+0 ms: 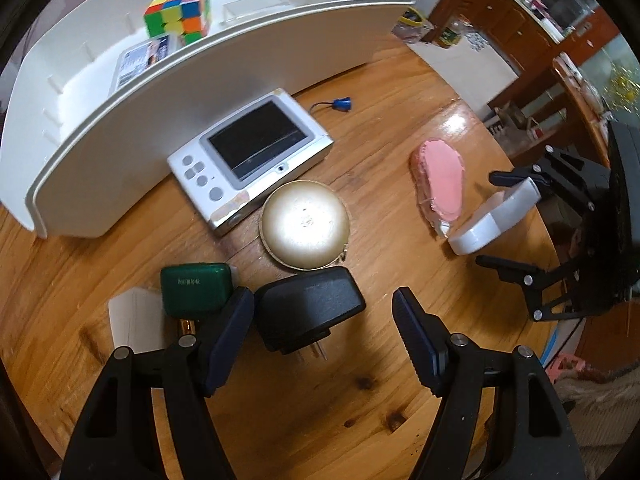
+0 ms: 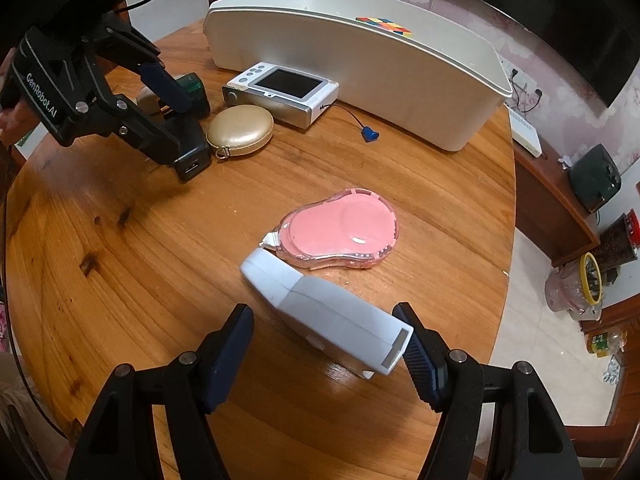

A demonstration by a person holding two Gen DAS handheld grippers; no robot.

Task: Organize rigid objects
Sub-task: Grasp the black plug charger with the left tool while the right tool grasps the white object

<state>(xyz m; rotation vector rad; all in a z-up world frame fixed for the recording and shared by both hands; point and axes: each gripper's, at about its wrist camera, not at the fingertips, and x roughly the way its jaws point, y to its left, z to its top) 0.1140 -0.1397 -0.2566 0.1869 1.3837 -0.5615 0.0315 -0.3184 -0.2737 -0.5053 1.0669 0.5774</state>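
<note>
Right gripper (image 2: 326,346) spread around white device (image 2: 332,312), long axis slanting toward pink tape dispenser (image 2: 340,236); left gripper (image 1: 322,322) spread over black charger (image 1: 308,304)

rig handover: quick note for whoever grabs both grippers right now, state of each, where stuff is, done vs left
Left gripper: jaws open around the black charger, one pad beside it, not clamped.
Right gripper: jaws open around the white device; one pad at its end, the other clear.
In the white bin: rubik's cube and a small printed packet.
Still on the wooden table: silver camera, gold case, green box, pink tape dispenser, charger, white device.
Left to do: grip each and move it into the bin.
</note>
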